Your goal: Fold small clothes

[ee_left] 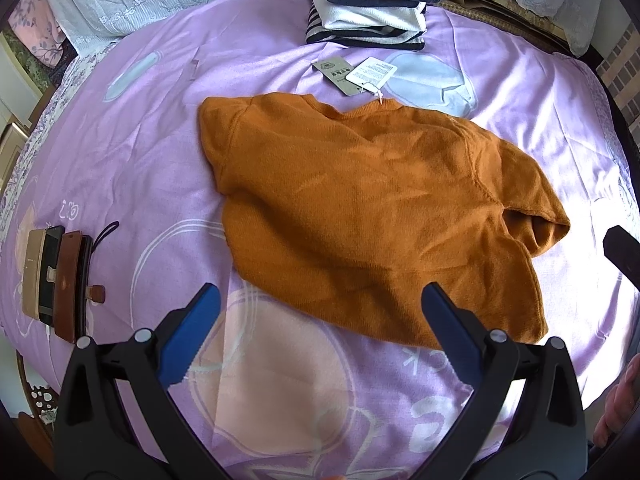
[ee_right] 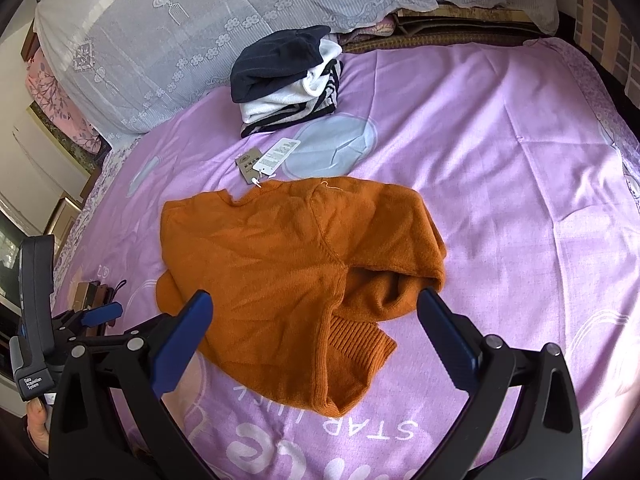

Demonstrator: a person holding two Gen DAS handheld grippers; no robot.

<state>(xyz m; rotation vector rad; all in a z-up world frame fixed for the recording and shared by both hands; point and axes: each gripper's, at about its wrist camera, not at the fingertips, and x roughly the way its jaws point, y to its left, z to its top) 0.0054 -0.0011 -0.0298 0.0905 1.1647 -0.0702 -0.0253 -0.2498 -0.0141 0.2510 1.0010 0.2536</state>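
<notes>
An orange knit sweater (ee_left: pixel 360 208) (ee_right: pixel 280 264) lies on the purple bed sheet (ee_left: pixel 140 152) (ee_right: pixel 500 184), partly folded, with its right sleeve tucked over the body and paper tags (ee_left: pixel 356 74) (ee_right: pixel 266 160) at the collar. My left gripper (ee_left: pixel 320 312) hovers open above the sweater's near hem, holding nothing. My right gripper (ee_right: pixel 316 312) is open too, just above the folded sleeve and ribbed cuff (ee_right: pixel 360 340). The left gripper's body (ee_right: pixel 36 312) shows at the left edge of the right wrist view.
A stack of folded clothes (ee_left: pixel 372 4) (ee_right: pixel 288 80), dark blue on top of white and striped, sits at the far side. Phones and a brown wallet (ee_left: pixel 56 280) lie on the sheet to the left. Lace-covered pillows (ee_right: pixel 180 32) line the head of the bed.
</notes>
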